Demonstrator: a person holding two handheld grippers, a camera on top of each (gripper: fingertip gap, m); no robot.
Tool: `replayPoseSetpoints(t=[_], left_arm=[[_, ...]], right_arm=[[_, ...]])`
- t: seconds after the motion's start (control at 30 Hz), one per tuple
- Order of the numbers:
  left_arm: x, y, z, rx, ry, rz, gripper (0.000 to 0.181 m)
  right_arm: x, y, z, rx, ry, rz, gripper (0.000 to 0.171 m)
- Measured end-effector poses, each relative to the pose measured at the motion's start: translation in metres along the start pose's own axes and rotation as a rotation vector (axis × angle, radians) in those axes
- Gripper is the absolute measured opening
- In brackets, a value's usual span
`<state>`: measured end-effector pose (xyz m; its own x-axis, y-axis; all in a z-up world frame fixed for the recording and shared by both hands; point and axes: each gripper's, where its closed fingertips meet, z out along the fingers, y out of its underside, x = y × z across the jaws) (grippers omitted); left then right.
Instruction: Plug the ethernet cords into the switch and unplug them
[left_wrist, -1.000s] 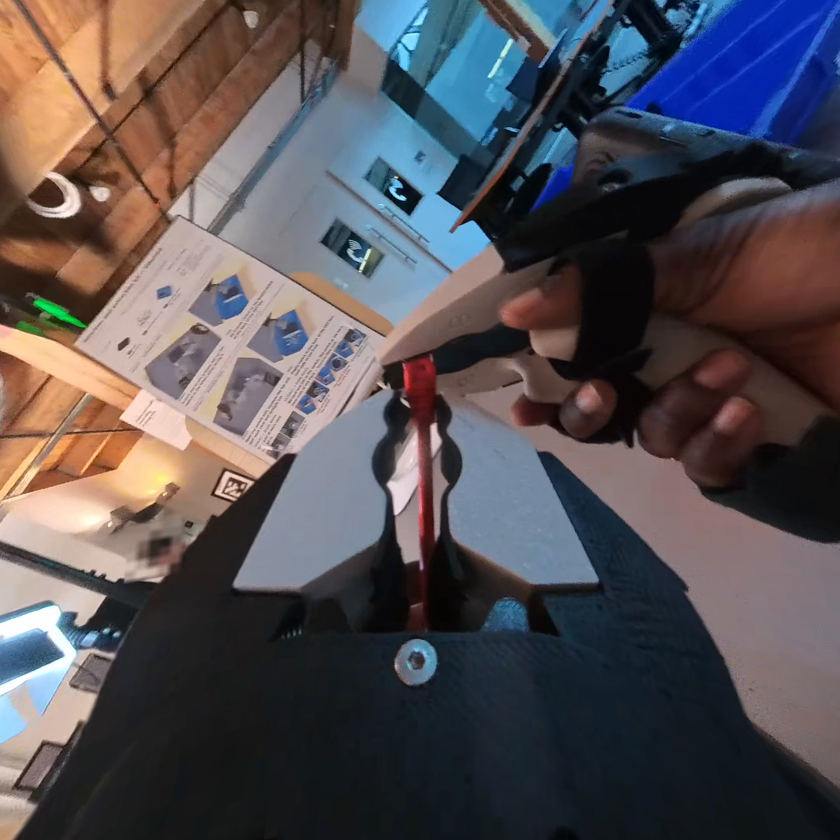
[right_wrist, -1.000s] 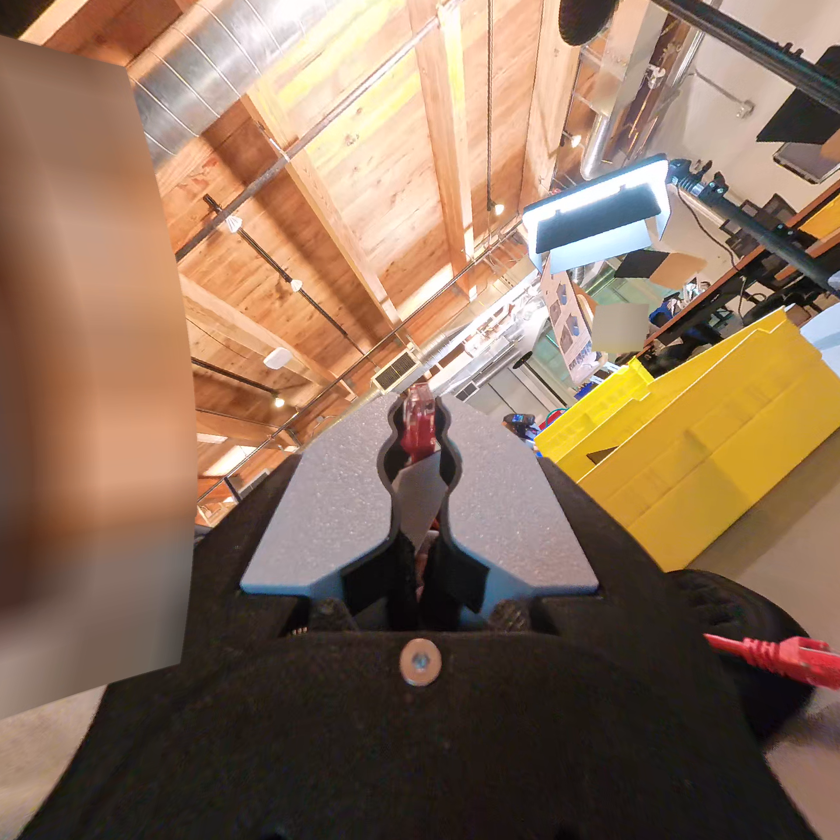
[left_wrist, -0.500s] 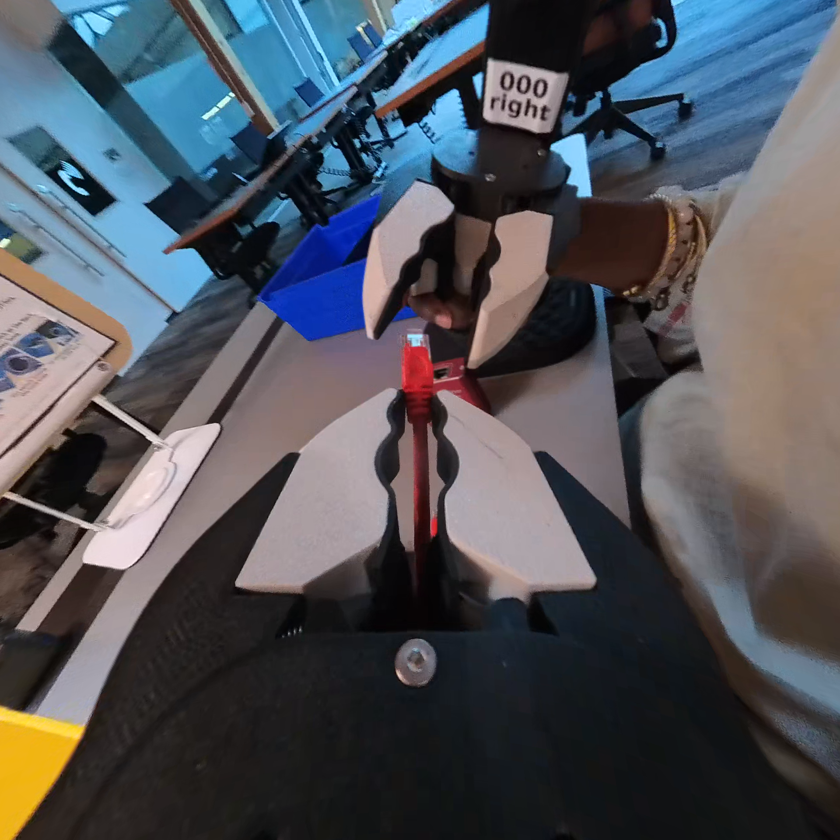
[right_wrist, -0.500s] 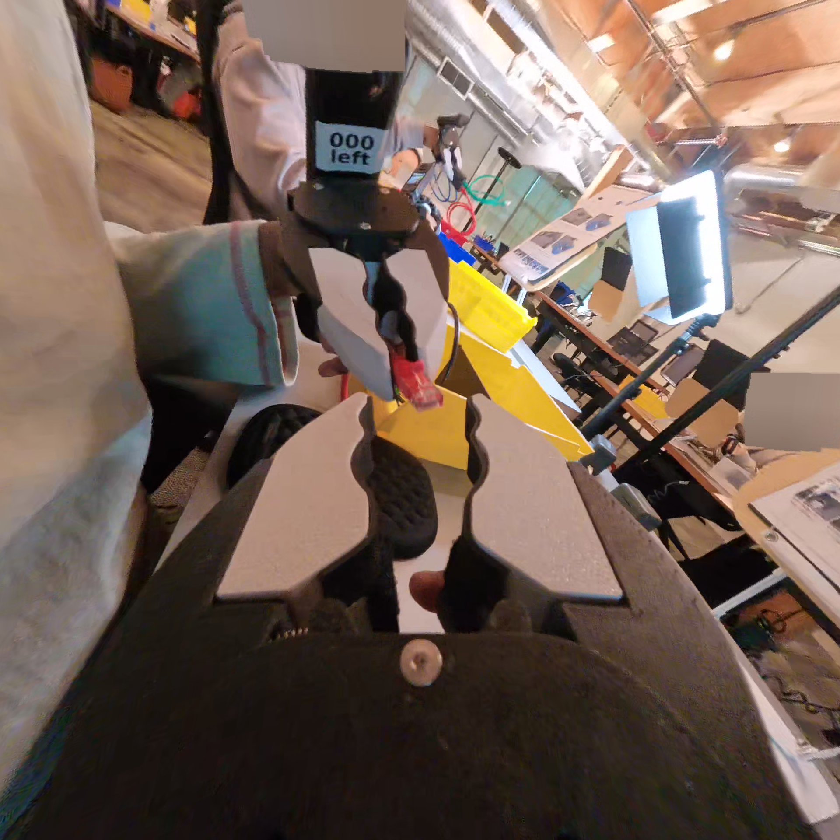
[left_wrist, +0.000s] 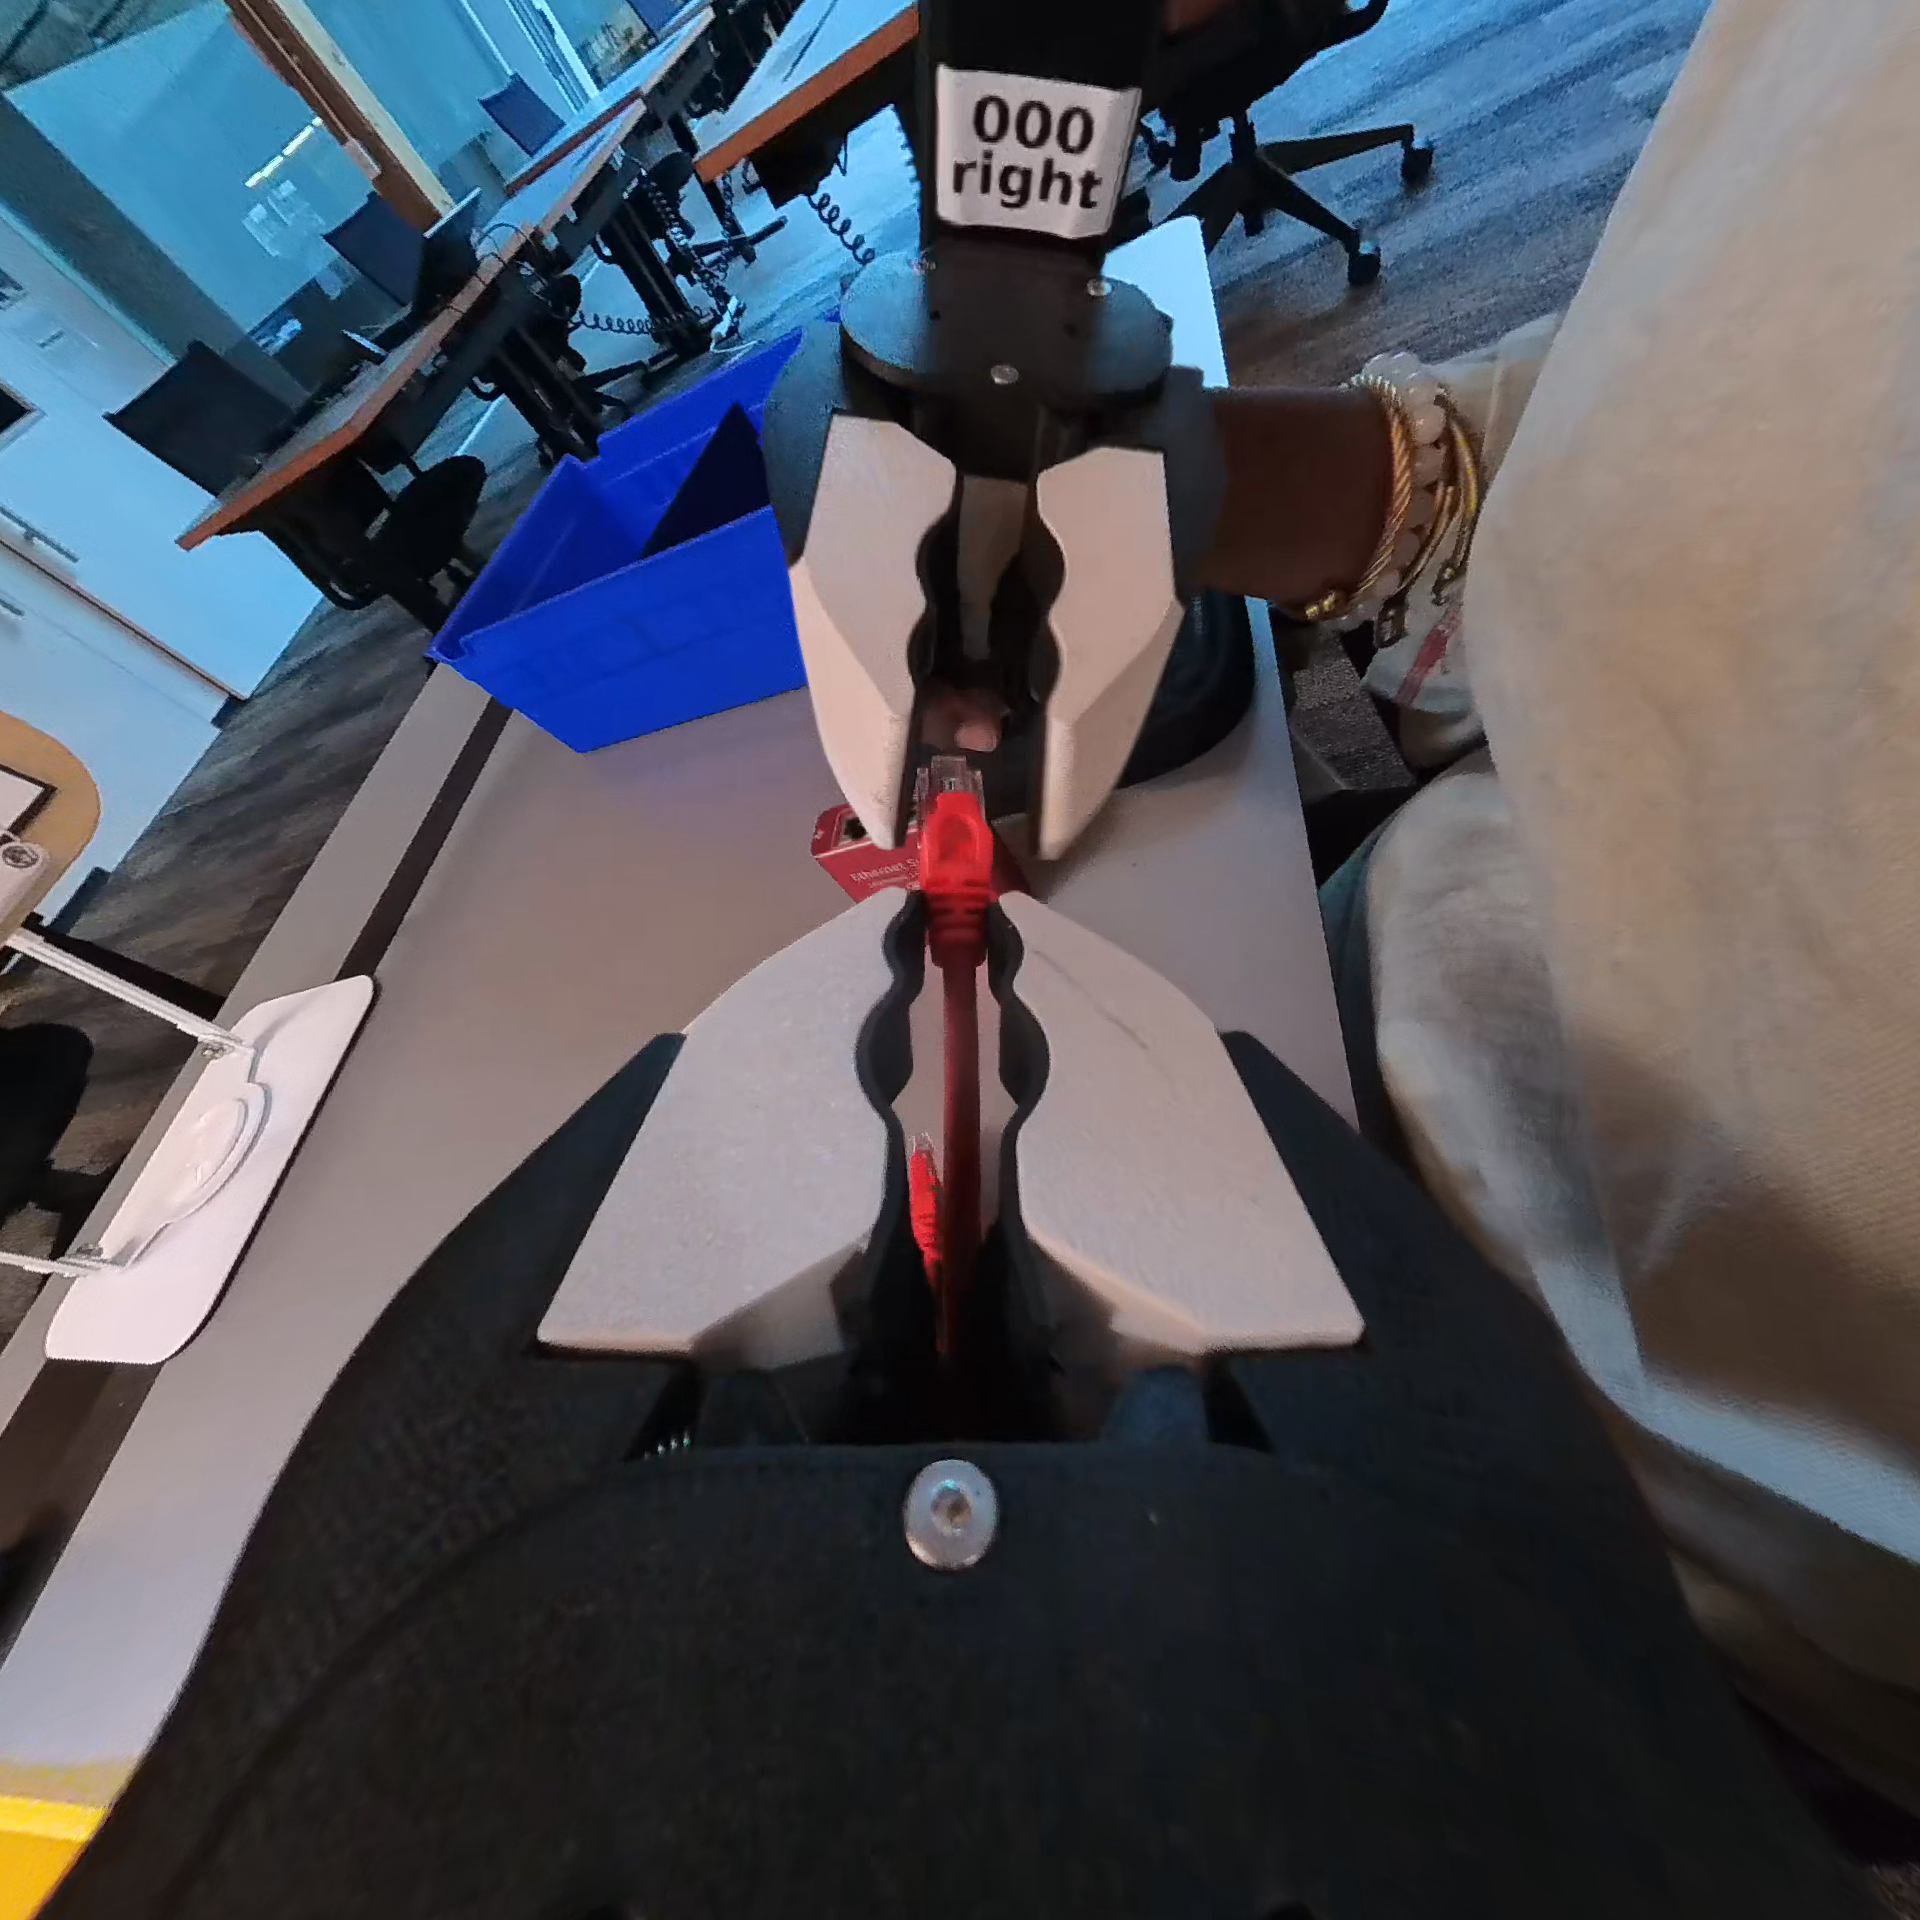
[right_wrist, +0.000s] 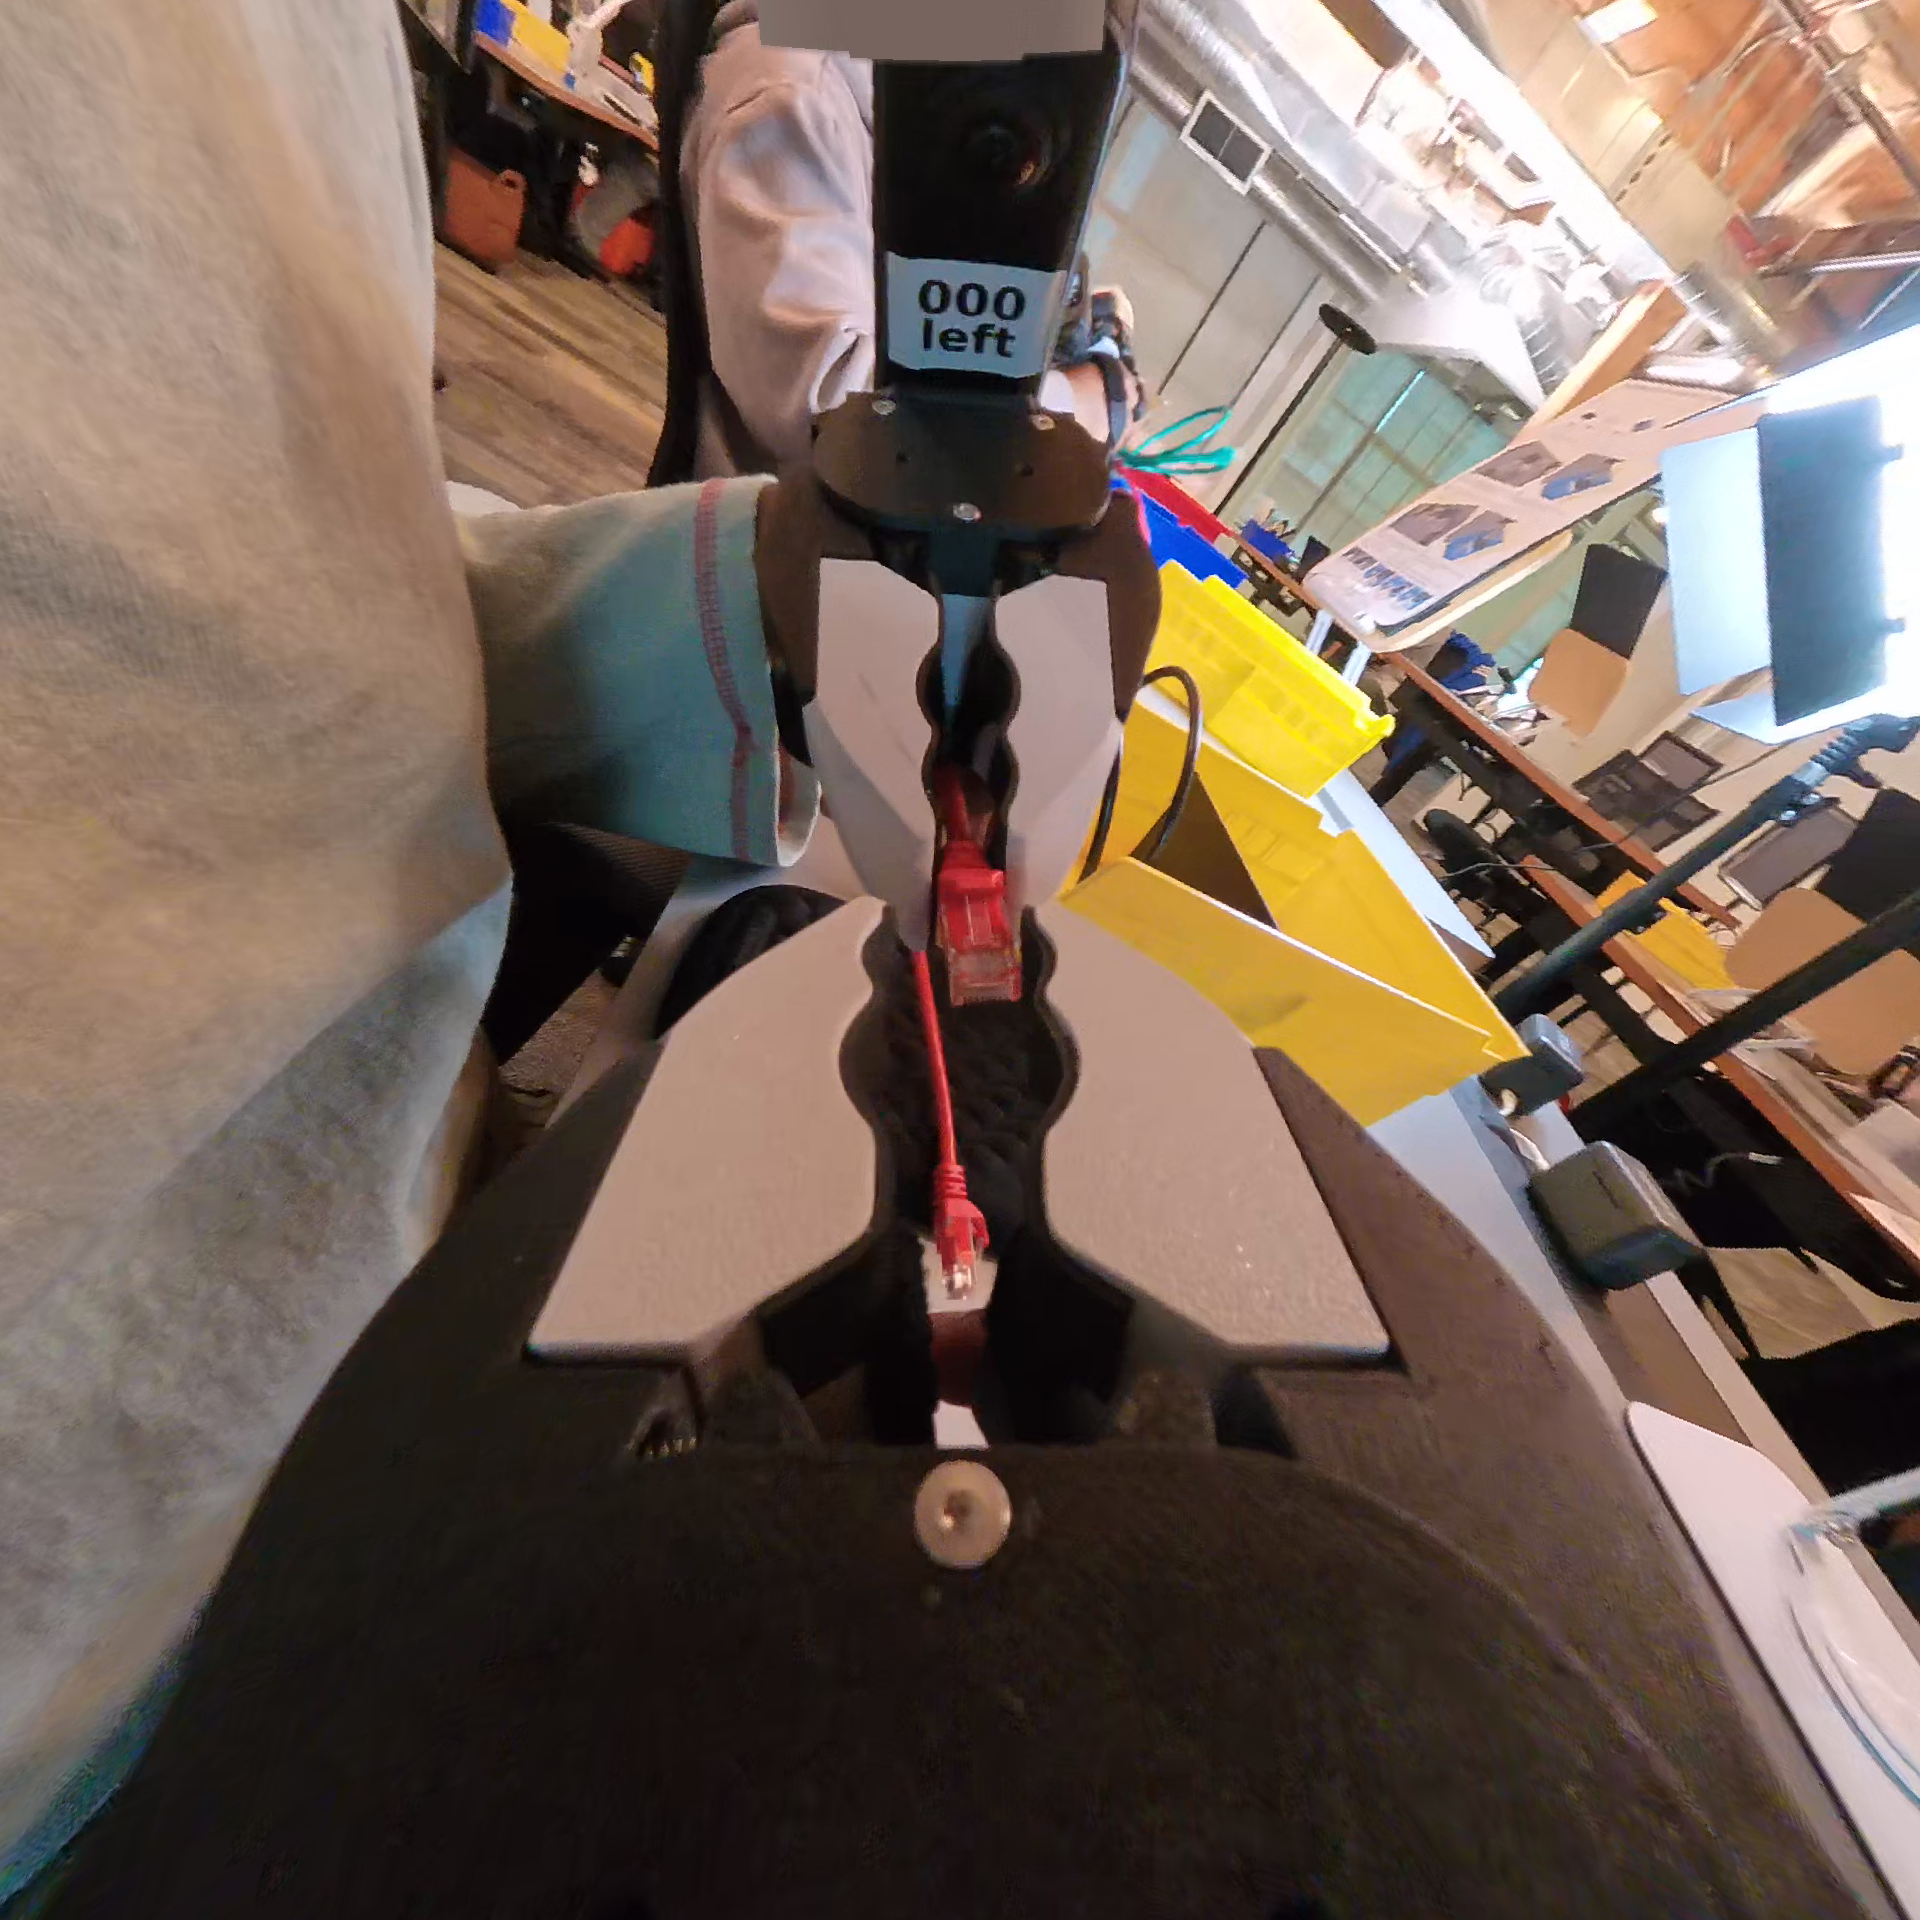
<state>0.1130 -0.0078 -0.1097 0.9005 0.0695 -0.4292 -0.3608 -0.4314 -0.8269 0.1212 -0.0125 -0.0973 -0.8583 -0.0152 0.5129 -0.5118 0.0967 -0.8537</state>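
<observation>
Handover geometry, left wrist view: left claw (left_wrist: 954, 914) clenched on the red ethernet cord (left_wrist: 961, 1049), presenting its plug (left_wrist: 951, 831) between the parted right claw (left_wrist: 966, 810) fingers (switch (left_wrist: 868, 857) on the desk (left_wrist: 623, 935) below). Right wrist view: right claw (right_wrist: 961, 935) released, bracketing the plug (right_wrist: 977, 935); contact unclear.

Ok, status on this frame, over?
Left gripper shut on red ethernet cord. Right gripper open around its plug. Red switch below, unplugged. Nothing blocking.
</observation>
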Motion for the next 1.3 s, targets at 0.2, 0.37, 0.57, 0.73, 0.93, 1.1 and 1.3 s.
replayPoseSetpoints(t=[0.2,0.37,0.57,0.73,0.93,1.1,1.3], left_arm=[[-0.003,-0.002,0.002,0.021,-0.023,0.018,0.012],[-0.006,-0.006,0.002,0.075,-0.054,0.059,0.013],[-0.003,-0.009,0.005,0.105,-0.030,0.056,0.010],[-0.004,-0.001,0.009,0.021,-0.025,0.009,0.009],[-0.006,0.010,0.007,-0.015,-0.030,-0.006,0.009],[0.001,0.014,0.014,-0.048,0.003,0.024,0.009],[0.000,0.016,0.015,-0.064,-0.006,0.029,0.009]], right_arm=[[0.004,-0.002,-0.004,0.026,0.025,0.023,0.013],[0.007,-0.002,-0.012,0.095,0.030,0.092,0.013],[0.007,-0.002,-0.015,0.124,0.014,0.137,0.013],[0.015,0.008,-0.030,0.020,0.070,0.145,0.027],[0.032,0.063,-0.094,-0.335,0.195,0.247,0.079],[0.013,0.102,-0.091,-0.583,0.007,0.401,0.104],[0.012,0.139,-0.076,-0.992,-0.197,0.419,0.106]])
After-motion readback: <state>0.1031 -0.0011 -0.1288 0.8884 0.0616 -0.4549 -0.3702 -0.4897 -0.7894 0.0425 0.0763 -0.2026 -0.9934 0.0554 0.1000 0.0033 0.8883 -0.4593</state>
